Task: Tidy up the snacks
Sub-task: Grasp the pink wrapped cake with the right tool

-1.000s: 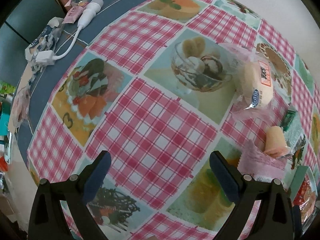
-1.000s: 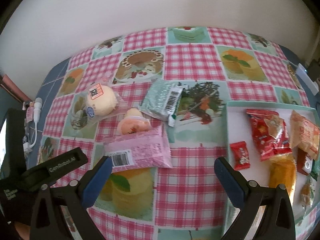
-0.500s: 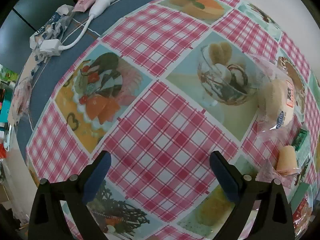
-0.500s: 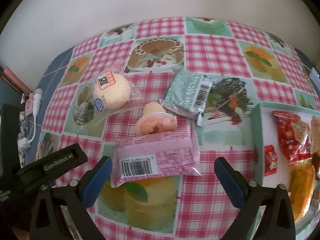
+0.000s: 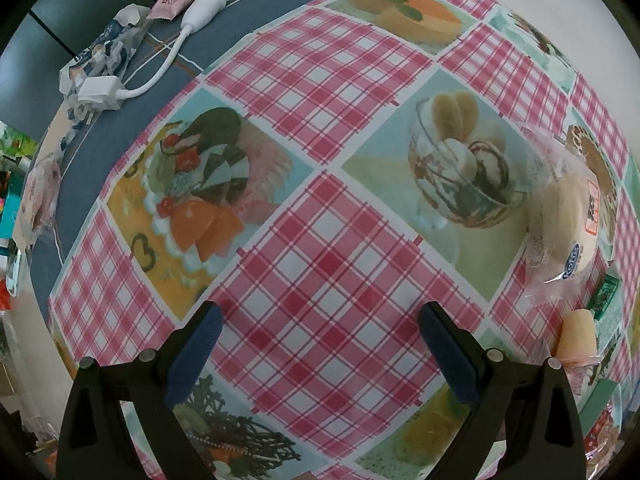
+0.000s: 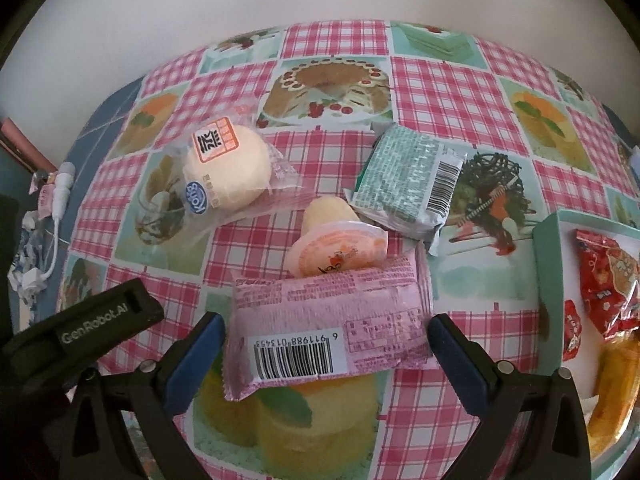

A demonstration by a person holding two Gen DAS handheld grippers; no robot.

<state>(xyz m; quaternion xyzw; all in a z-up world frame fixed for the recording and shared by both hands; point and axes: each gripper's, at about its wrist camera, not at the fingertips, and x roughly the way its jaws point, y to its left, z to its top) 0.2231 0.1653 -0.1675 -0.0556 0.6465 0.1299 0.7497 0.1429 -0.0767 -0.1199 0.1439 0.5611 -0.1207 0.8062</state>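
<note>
In the right wrist view a pink snack packet (image 6: pixel 332 328) with a barcode lies flat between the blue pads of my right gripper (image 6: pixel 326 344), which is open and not touching it. Behind the packet lies a jelly cup (image 6: pixel 336 248) with an orange lid, then a green-grey packet (image 6: pixel 408 188) and a round bun in clear wrap (image 6: pixel 226 172). A teal tray (image 6: pixel 548 264) at the right holds red and yellow snack bags (image 6: pixel 604 276). My left gripper (image 5: pixel 320 344) is open over bare tablecloth; the bun (image 5: pixel 564 228) and jelly cup (image 5: pixel 576 336) sit to its right.
The table carries a pink checked cloth with dessert pictures (image 5: pixel 320 240). At its far left edge lie a white charger with cable (image 5: pixel 100 90), crumpled paper (image 5: pixel 104 46) and a small pink sachet (image 5: pixel 176 0). The left gripper's body (image 6: pixel 80 332) shows low left in the right wrist view. A white wall stands behind.
My right gripper has moved left and forward, so the pink packet now lies between its pads and the tray has slid to the right edge. The left gripper has turned leftward.
</note>
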